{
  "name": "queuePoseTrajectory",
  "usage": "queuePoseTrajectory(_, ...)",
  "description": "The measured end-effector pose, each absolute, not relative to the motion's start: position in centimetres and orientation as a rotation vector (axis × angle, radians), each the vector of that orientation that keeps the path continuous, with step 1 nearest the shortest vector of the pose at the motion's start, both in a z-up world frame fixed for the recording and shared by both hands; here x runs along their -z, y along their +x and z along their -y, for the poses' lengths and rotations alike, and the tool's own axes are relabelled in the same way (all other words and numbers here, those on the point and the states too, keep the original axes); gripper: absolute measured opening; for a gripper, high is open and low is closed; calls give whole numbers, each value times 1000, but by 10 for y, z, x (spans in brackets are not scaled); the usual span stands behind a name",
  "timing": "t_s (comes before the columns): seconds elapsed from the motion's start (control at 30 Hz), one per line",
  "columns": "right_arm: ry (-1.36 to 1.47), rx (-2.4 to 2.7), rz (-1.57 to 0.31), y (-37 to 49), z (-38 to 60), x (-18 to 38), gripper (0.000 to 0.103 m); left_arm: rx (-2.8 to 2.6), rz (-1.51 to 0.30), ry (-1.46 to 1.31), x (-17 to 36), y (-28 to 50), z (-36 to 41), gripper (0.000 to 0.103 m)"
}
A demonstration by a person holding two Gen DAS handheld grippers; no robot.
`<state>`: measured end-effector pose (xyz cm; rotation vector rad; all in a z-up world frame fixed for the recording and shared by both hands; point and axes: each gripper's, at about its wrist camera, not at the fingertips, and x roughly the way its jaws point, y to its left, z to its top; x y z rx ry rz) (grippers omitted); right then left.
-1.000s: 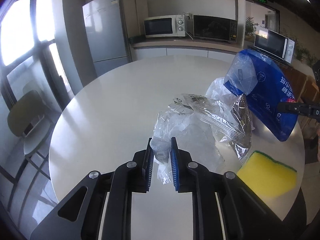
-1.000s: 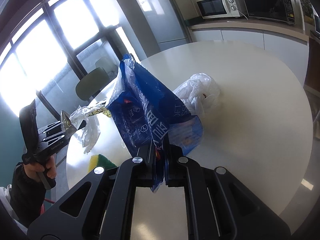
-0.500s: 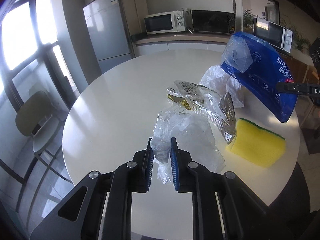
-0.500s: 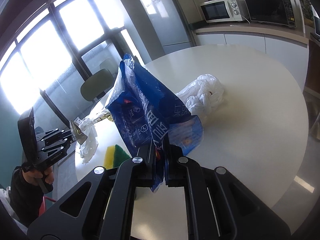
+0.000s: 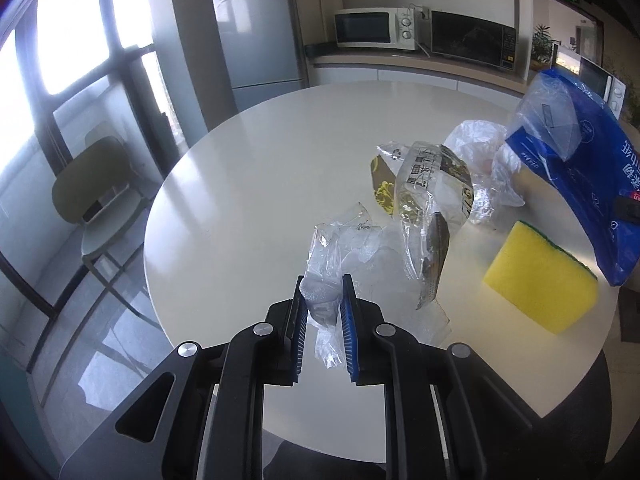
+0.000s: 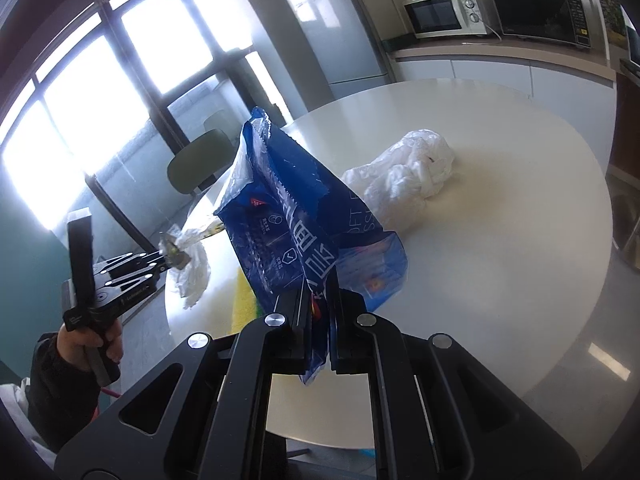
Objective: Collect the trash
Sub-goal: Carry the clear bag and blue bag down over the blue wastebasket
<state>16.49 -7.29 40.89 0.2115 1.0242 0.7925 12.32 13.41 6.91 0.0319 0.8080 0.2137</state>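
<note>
Lifted higher, clear wrapper clamped in left jaws, blue bag clamped in right jaws

place: office break kitchen | clues: big fridge, microwave on counter, round white table, chair, tall windows
</note>
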Motion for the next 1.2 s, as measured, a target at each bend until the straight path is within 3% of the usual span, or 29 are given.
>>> queuePoseTrajectory(0.4, 30, -797, -982, 174, 2, -434, 5, -86, -689, 11, -101, 105, -105, 15)
queuePoseTrajectory(0.73, 75, -697, -1010, 189, 34, -411, 5, -92, -682, -58, -101, 93, -121, 15)
queuePoseTrajectory(1.2, 86, -687, -989, 158, 84, -421, 5, -114, -690, -89, -89, 60, -113, 15)
